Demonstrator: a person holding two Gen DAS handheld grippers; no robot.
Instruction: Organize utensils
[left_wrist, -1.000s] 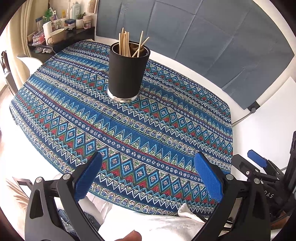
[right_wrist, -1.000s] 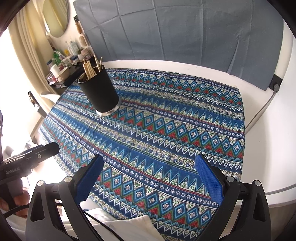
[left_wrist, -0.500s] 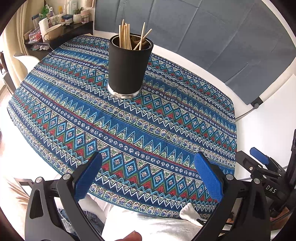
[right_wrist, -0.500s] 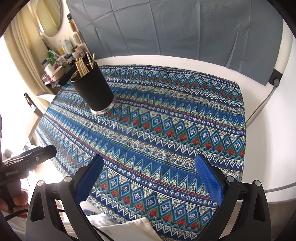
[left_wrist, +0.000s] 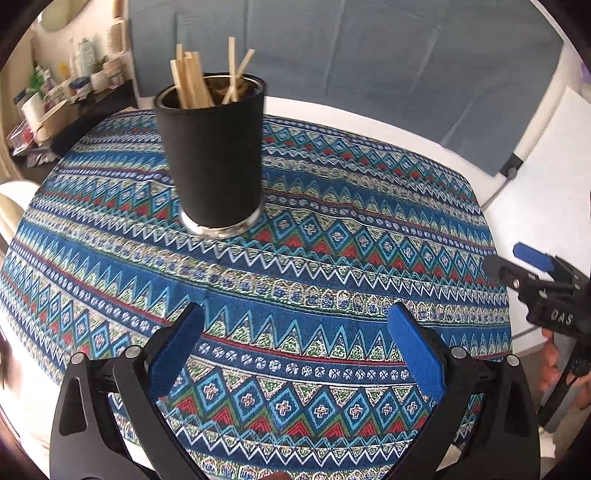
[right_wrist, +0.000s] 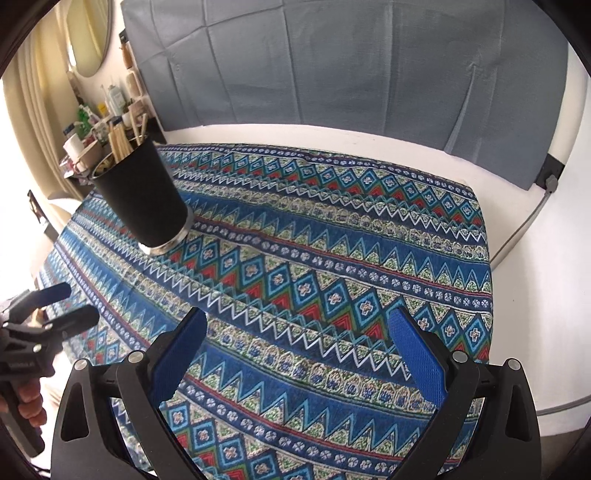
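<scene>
Your left tool (left_wrist: 295, 343) hangs low over the near edge of the patterned cloth (left_wrist: 332, 266), its two blue pads spread wide with nothing between them. It points straight across the worktop (left_wrist: 369, 122), and the black cup (left_wrist: 214, 155) stands ahead of it in the upper centre of the left wrist view, slightly left of the tool's midline and well apart from the fingertips. The cup is upright on the cloth, with a silver ring at its base, and a bundle of wooden sticks (left_wrist: 195, 81) pokes out of its top, some leaning to the right.

Your right tool (right_wrist: 297, 345) is held at much the same height and tilt, jaws also spread wide and empty, over the lower middle of the cloth. In the right wrist view the cup (right_wrist: 144, 199) sits in the upper left, far off to the side of this tool's line.

Each tool shows in the other's camera. The right one appears at the right edge of the left wrist view, with your fingers (left_wrist: 550, 369) wrapped round its handle. The left one appears at the lower left edge of the right wrist view, gripped by your hand (right_wrist: 27, 402), its tips parted.

A grey fabric backdrop (right_wrist: 351, 62) stands behind the worktop, and a cluttered shelf (left_wrist: 74, 88) sits in the upper left.
</scene>
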